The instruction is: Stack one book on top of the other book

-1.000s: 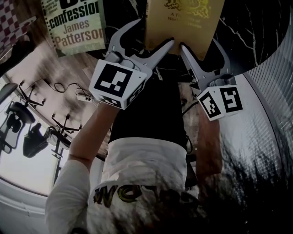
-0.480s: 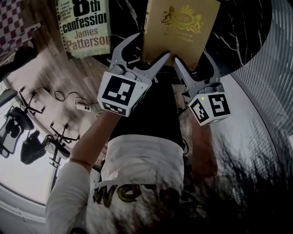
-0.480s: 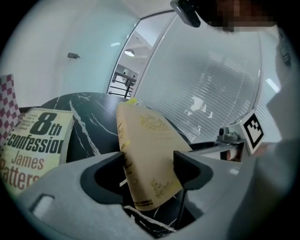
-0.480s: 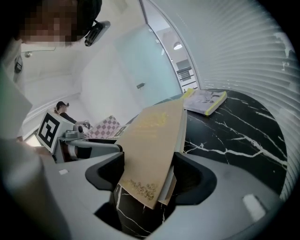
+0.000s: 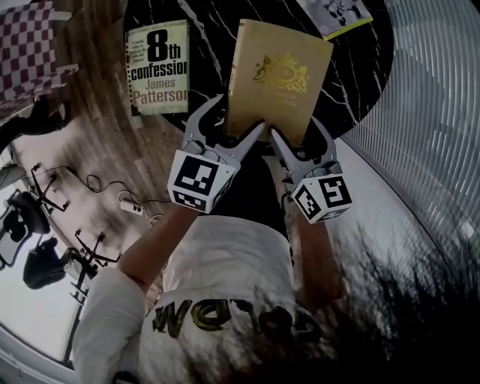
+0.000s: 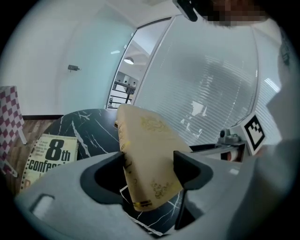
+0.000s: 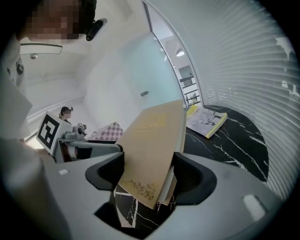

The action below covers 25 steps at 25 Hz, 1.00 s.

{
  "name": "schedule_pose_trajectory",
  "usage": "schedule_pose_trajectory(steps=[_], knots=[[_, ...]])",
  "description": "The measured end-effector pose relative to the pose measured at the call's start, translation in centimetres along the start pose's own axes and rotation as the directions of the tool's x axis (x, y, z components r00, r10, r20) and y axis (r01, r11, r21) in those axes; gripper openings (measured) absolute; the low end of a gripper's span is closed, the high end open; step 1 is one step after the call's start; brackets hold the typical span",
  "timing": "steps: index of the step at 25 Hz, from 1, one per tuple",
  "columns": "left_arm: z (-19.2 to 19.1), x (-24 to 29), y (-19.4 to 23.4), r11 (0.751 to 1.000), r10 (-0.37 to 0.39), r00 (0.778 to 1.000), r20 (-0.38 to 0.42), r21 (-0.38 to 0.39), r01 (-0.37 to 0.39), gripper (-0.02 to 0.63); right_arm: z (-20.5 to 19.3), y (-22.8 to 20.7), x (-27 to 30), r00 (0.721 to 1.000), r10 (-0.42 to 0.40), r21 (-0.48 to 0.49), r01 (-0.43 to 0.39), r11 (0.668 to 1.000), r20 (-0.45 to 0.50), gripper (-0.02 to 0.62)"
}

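Since a second ago the gold book [image 5: 277, 79] has risen with both grippers above the black marble table [image 5: 360, 67]. From the left, a checked panel [image 5: 30, 45] stands on the wood floor [image 5: 97, 127] and the "8th confession" paperback [image 5: 159, 67] lies flat at the table's left edge. The left gripper [image 5: 238, 116] and right gripper [image 5: 296, 131] each clamp the tilted gold book's near end, a yellow-edged booklet [image 5: 334, 13] lies at the far edge, and slatted blinds [image 5: 435, 112] close the right side.

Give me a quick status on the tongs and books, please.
Shut on gold book: left tongs, right tongs. Held tilted above table. Patterson book flat, top bare. Path looks clear.
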State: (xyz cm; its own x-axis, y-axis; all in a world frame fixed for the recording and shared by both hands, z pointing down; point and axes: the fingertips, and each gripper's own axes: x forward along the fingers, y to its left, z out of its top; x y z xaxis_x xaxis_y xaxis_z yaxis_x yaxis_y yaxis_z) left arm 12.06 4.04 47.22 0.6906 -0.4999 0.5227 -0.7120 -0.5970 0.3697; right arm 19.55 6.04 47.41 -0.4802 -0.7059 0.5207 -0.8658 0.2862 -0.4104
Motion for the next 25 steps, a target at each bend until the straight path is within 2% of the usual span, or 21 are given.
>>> schedule_pose_trajectory(steps=[11,19,25], knots=[[5.1,-5.6,-3.5,1.000,0.014,0.998,0.066,0.013,-0.015,0.339,4.8,4.4,-5.2,0.998,0.017,-0.040,-0.014,0.999,0.057,0.334],[7.2,-8.5,-6.8,1.000,-0.004,0.995,0.097,0.002,0.004,0.339,7.0,6.4,-9.4,0.995,0.000,-0.050,0.005,0.999,0.098,0.333],[8.4,-9.2,-7.2,1.000,0.002,0.993,0.120,-0.003,-0.002,0.339,8.3,6.8,-10.1,0.993,0.010,-0.074,-0.002,0.997,0.115,0.331]])
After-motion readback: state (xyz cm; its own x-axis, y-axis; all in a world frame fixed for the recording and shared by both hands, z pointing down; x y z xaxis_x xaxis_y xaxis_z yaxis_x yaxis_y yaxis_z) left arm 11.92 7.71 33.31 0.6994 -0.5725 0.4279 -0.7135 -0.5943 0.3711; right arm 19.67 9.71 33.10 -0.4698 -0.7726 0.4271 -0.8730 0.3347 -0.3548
